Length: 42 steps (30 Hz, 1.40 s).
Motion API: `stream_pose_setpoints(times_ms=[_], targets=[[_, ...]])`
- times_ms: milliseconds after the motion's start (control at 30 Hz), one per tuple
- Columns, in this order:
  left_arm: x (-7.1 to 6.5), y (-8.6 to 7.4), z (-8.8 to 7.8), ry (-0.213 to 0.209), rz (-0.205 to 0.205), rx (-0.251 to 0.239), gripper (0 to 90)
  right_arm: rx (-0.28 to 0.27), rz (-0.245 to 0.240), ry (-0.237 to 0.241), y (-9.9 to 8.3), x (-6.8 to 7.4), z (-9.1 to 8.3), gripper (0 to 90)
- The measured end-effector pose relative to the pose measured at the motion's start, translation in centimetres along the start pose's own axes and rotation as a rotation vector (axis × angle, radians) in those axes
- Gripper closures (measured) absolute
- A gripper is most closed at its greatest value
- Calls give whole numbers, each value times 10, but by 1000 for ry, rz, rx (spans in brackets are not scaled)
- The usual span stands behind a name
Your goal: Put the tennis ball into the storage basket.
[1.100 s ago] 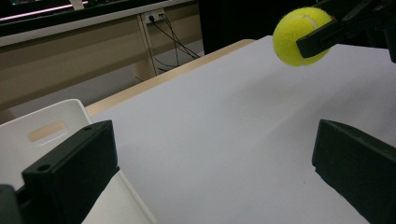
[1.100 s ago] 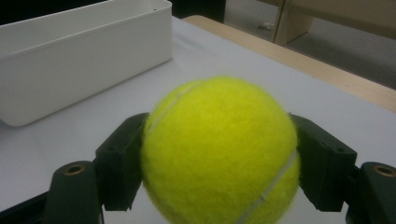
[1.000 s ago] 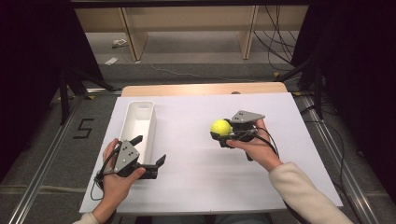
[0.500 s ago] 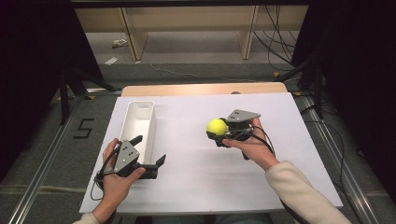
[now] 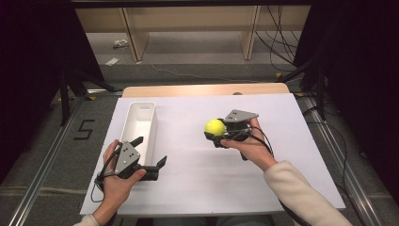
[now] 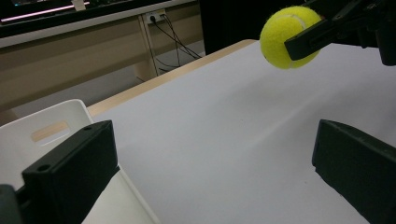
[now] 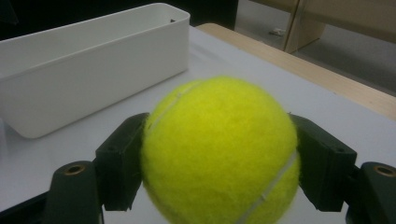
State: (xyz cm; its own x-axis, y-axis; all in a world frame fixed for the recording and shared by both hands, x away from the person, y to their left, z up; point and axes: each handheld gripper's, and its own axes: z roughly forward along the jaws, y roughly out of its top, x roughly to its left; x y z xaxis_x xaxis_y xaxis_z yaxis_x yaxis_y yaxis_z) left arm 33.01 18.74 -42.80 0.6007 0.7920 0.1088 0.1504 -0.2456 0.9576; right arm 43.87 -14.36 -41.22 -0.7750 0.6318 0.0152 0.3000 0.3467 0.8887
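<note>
Ball (image 5: 214, 126) in right tongs (image 5: 217, 136), nearer bin (image 5: 151, 106) than before

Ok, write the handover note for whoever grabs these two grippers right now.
Right gripper: shut on the tennis ball, held clear above the white table cover, jaws pressing both sides of it in the right gripper view.
Left gripper: open, holding nothing, low at the near end of the white bin, one jaw over its corner.
Bin: nothing seen inside it, standing left of the ball.
Done: ball picked up.
Left, most likely: carry the ball across to the bin, lower it in, release.
</note>
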Motion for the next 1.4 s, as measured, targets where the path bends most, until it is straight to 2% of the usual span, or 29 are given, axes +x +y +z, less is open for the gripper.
stream_pose_setpoints(times_ms=[933,1400], targets=[[-1,1,-1,-2,3,-7,0,-18,-7,27,15,10,13,273],[-1,1,-1,-3,1,-6,0,-18,-4,31,17,11,17,273]])
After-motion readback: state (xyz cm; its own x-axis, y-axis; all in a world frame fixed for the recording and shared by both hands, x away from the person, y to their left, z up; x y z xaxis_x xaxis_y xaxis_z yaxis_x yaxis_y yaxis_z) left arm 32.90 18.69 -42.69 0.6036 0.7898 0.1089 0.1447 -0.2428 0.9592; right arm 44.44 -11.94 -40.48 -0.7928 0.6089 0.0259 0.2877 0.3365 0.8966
